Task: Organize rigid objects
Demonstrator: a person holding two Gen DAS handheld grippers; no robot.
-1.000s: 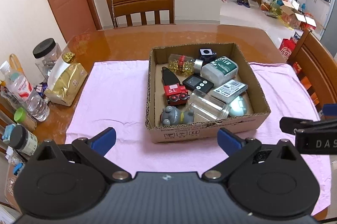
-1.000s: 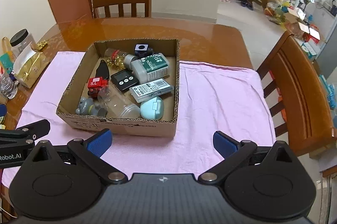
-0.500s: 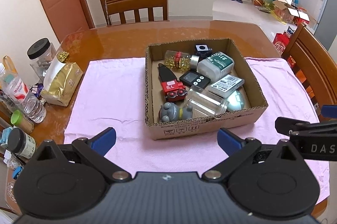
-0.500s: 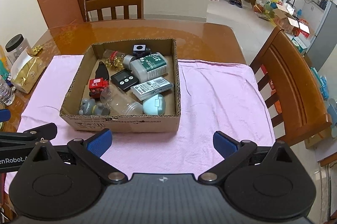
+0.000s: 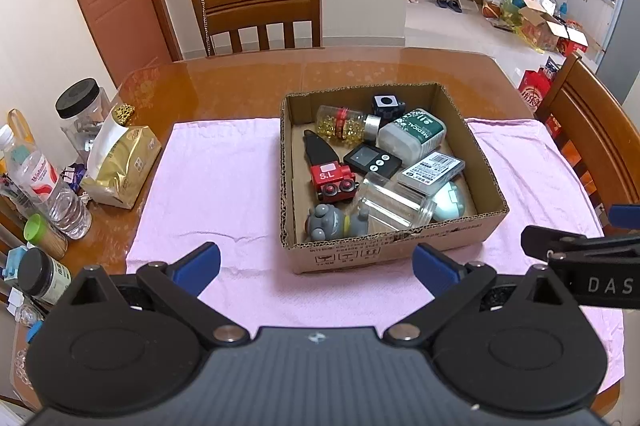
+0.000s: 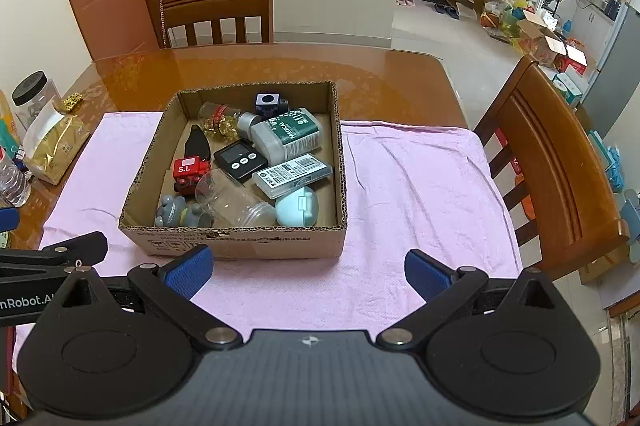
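We hold both grippers back from the box [image 5: 394,242], above the near part of the pink cloth [image 5: 216,185] that covers the desk [image 5: 240,85]. The left gripper [image 5: 316,262] has its jaws wide and empty, and the right gripper [image 6: 306,266] the same; neither touches anything.

All the rigid things we can see lie inside the box, loosely heaped: a capsule bottle [image 5: 346,121] and a dark cube [image 5: 386,104] at the far wall, a green-labelled tub [image 5: 412,135], a black timer [image 5: 372,161], a flat labelled case [image 5: 434,171], a red toy train [image 5: 332,179] resting against a black pointed piece [image 5: 320,149], a clear jar [image 5: 390,203] on its side, a pale blue egg-shaped case [image 5: 450,203], and a grey figure [image 5: 332,224] in the near corner. The cloth around the box is bare.

We judge the sorting not yet begun: nothing stands outside the box, and nothing is gripped. If the job is to lay the things out on the cloth, all of it is left. If it was to gather them into the box, it may be close to done; we cannot tell which.
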